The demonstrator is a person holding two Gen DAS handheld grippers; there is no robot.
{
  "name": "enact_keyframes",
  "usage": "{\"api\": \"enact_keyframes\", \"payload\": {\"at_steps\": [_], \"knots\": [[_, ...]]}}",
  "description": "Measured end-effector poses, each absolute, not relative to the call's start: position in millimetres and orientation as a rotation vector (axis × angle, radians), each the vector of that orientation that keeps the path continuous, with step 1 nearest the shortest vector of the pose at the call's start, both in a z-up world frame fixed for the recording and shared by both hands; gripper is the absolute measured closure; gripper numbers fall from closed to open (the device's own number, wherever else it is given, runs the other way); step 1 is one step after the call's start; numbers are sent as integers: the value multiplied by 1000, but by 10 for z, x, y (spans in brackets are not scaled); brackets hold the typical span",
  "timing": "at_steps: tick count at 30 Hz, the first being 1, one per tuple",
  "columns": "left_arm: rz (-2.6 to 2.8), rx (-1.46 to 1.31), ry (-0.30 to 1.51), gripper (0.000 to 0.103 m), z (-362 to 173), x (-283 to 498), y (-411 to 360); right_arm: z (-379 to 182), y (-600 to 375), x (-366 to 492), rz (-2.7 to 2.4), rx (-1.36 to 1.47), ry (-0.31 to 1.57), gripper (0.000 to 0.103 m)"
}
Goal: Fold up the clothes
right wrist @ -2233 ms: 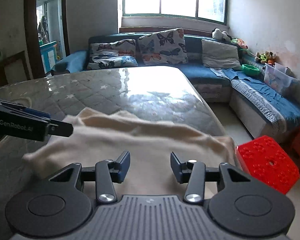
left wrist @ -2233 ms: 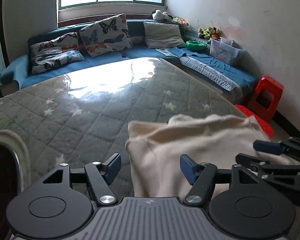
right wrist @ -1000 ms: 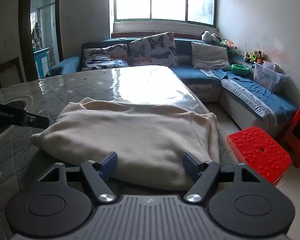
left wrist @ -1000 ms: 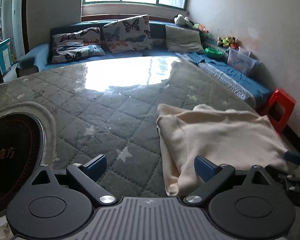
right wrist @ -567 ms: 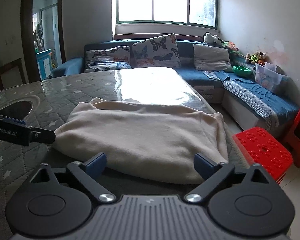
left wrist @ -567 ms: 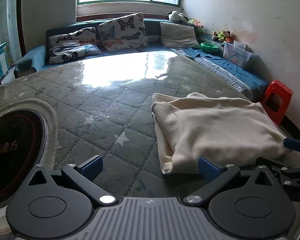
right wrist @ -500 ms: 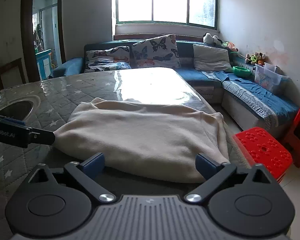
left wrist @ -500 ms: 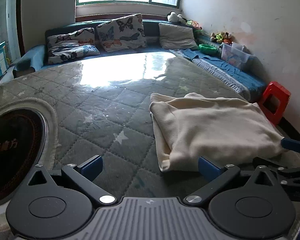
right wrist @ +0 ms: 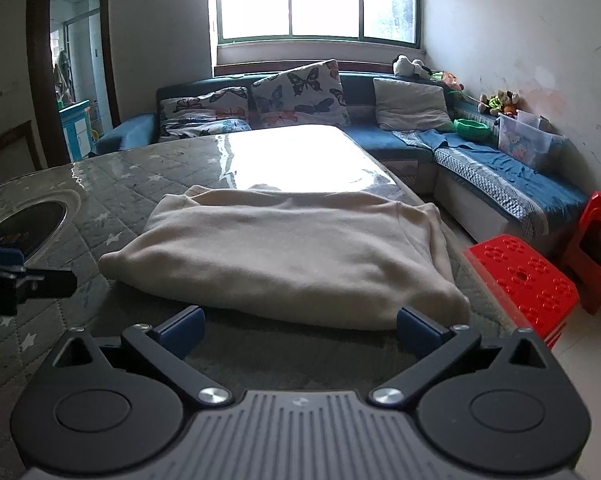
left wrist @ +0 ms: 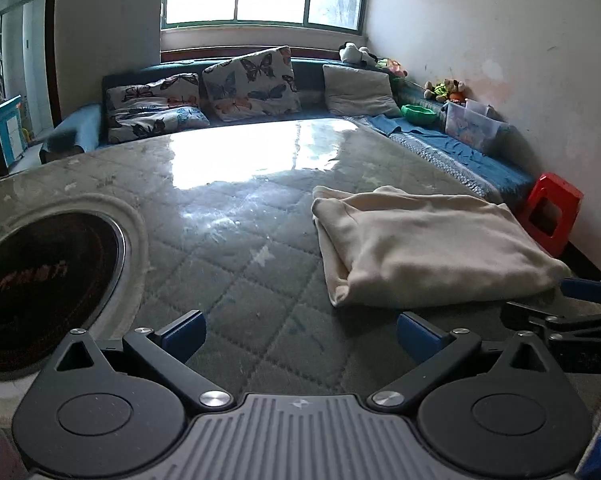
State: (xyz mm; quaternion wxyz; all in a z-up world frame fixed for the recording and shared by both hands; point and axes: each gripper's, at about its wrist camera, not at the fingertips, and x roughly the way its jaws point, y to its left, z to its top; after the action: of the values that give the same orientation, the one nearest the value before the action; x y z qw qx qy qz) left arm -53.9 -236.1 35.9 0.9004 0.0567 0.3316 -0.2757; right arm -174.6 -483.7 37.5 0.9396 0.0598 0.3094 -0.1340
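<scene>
On grey quilted glass-topped desk (left wrist: pixel 260 264): cream fleece garment (right wrist: pixel 292 256), folded flat, long axis crosswise; directly ahead of right tool (right wrist: pixel 298 330), rightward of left tool (left wrist: pixel 300 334); both released, empty.

Soft matt cream fleece garment (right wrist: pixel 284 256), glossy quilted table cover (left wrist: pixel 228 240), shiny red plastic stool (right wrist: pixel 520 276)

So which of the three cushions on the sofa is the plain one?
The grey cushion nearest the sofa's corner. The upright middle cushion and the flat one beside it both carry butterfly prints.
</scene>
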Motion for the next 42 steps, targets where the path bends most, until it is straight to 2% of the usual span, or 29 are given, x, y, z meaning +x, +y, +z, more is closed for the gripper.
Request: {"api": "enact_keyframes", "payload": {"at_steps": [42], "knots": [[-586, 153, 717, 0, 291, -1035, -2185, 313, -4504, -2108, -275, 131, 631, 0]]}}
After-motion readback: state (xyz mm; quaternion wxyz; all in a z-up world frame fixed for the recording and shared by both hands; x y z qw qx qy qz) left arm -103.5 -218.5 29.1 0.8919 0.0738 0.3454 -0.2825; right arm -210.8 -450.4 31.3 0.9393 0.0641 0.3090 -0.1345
